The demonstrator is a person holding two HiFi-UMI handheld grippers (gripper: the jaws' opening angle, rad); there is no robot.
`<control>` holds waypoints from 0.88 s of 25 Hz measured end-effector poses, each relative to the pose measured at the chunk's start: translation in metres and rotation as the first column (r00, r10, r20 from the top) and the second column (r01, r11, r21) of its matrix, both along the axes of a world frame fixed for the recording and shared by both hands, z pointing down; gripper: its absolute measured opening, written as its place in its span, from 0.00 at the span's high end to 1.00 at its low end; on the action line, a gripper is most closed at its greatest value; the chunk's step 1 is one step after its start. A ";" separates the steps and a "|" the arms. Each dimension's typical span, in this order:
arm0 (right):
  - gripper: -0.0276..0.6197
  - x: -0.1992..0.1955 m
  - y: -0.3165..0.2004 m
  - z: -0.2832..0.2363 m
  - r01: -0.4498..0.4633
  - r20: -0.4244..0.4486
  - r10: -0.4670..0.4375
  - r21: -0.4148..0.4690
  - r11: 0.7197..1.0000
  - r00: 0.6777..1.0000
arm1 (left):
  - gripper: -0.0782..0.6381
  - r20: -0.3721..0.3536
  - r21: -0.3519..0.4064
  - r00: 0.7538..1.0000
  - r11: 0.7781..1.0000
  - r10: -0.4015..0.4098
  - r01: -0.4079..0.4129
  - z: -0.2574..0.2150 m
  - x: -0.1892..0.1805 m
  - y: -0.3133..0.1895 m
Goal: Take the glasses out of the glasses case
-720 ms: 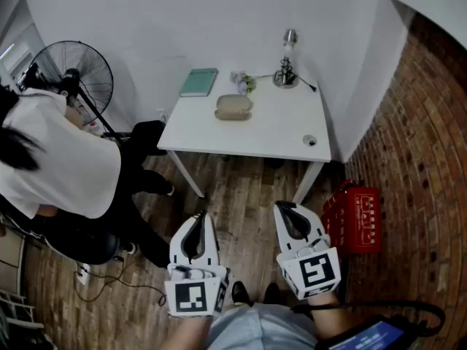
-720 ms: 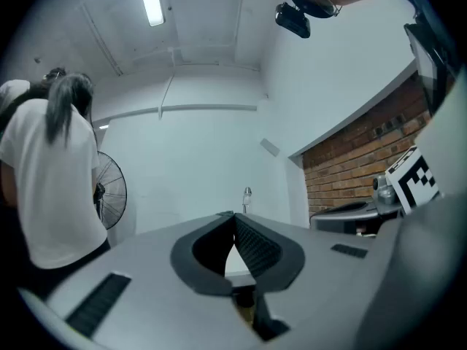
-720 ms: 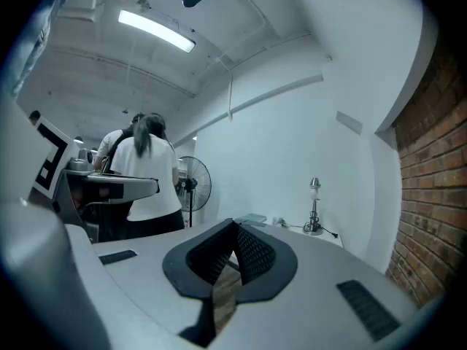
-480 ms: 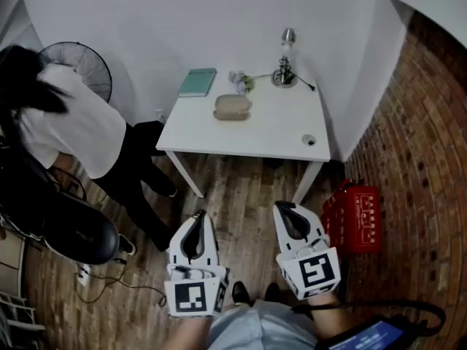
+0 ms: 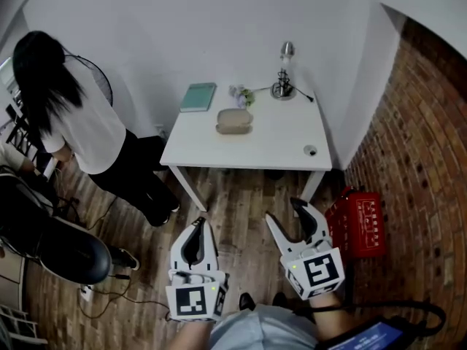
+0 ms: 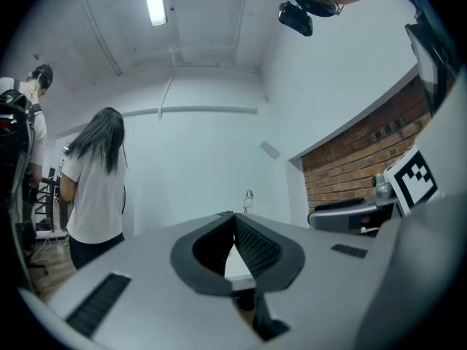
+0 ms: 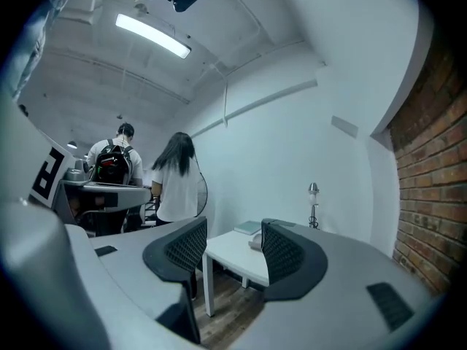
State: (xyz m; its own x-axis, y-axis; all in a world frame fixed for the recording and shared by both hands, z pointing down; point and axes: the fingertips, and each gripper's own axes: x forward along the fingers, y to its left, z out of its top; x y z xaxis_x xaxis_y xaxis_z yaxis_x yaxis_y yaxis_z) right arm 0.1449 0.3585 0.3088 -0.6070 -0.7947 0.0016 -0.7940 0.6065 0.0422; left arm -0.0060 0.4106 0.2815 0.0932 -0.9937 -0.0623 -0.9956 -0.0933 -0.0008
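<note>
The right tool (image 5: pixel 283 211), shut before, is now spread wide and empty, the left tool (image 5: pixel 197 228) is held closed on nothing, and the glasses case (image 5: pixel 234 120) on the counter (image 5: pixel 277 141) is not yet reached.

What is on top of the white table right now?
A closed beige glasses case, a teal notebook, a small lamp and a round thing near the front corner. The shut case hides its contents.

No writing could be read anywhere. The red crate (image 5: pixel 359 221) at the lower right bore pale print, too small to make out. The square markers (image 5: pixel 195 301) at the bottom of the frame carried only black-and-white patterns.
</note>
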 end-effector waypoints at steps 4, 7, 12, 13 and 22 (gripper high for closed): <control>0.57 -0.013 0.002 0.000 -0.037 -0.003 0.037 0.012 0.999 0.999 | 0.88 0.007 0.012 1.000 1.000 0.026 -0.026 -0.001 -0.016 -0.001; 0.59 -0.020 0.001 0.004 -0.072 -0.001 0.072 0.010 0.997 0.997 | 0.88 0.009 0.007 0.999 0.999 0.045 -0.045 0.004 -0.029 -0.001; 0.61 -0.031 -0.003 0.013 -0.084 -0.017 0.084 -0.006 0.996 0.996 | 0.88 0.005 -0.028 0.998 0.998 0.058 -0.058 0.020 -0.044 -0.009; 0.61 -0.033 -0.004 0.015 -0.084 -0.021 0.084 -0.011 0.996 0.996 | 0.88 0.004 -0.034 0.998 0.998 0.062 -0.061 0.023 -0.045 -0.012; 0.62 -0.038 -0.048 0.038 -0.097 -0.034 0.095 -0.048 0.994 0.995 | 0.88 -0.002 -0.079 0.997 0.994 0.074 -0.074 0.045 -0.047 -0.060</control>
State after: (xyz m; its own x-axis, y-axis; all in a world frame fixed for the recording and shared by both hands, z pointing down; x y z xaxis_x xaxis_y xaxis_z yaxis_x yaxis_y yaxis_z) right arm 0.1067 0.3107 0.3464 -0.5269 -0.8478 0.0601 -0.8474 0.5295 0.0400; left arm -0.0534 0.3503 0.3268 0.1671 -0.9858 0.0163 -0.9859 -0.1669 0.0083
